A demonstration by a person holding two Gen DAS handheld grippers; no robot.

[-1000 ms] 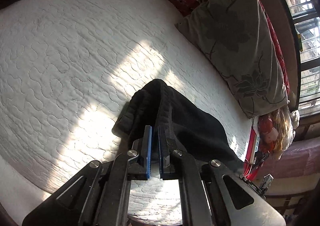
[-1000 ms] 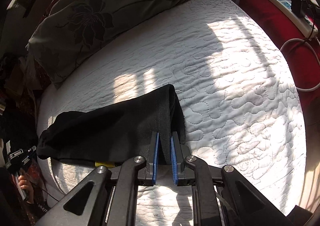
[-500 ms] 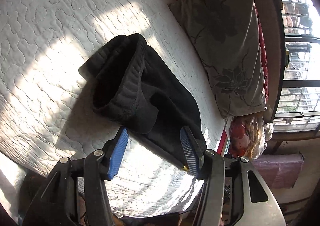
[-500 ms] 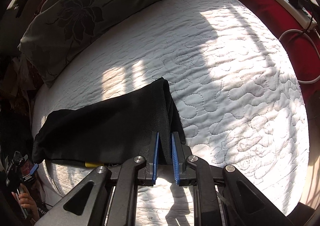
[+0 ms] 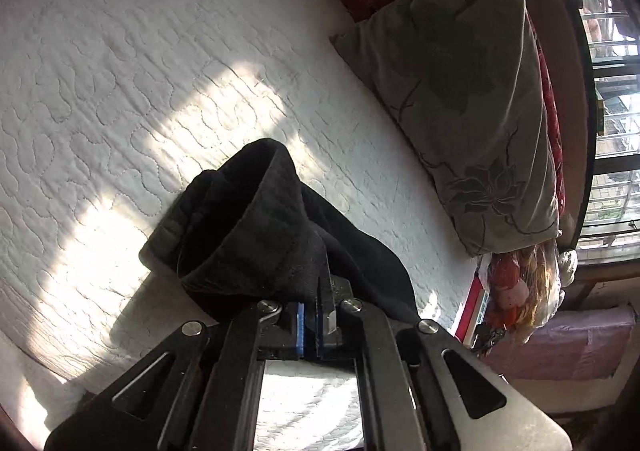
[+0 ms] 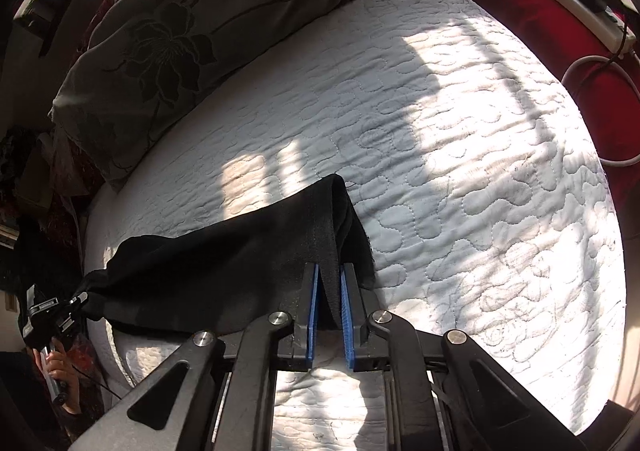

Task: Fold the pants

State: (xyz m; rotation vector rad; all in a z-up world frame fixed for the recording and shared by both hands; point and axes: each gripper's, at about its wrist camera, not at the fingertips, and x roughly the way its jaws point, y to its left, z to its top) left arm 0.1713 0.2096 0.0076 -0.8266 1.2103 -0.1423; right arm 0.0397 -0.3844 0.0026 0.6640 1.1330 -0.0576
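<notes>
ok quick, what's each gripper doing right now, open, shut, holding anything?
Left gripper: shut on the waistband end of the black pants.
Right gripper: shut on the hem end of the pants.

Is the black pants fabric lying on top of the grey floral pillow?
No, the black pants lie on the white quilted mattress, apart from the pillow.

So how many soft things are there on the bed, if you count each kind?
Black pants: 1, both tongs shut on them, left tongs and right tongs
Flowery grey pillow: 1
White quilted mattress cover: 1
Total: 3
</notes>
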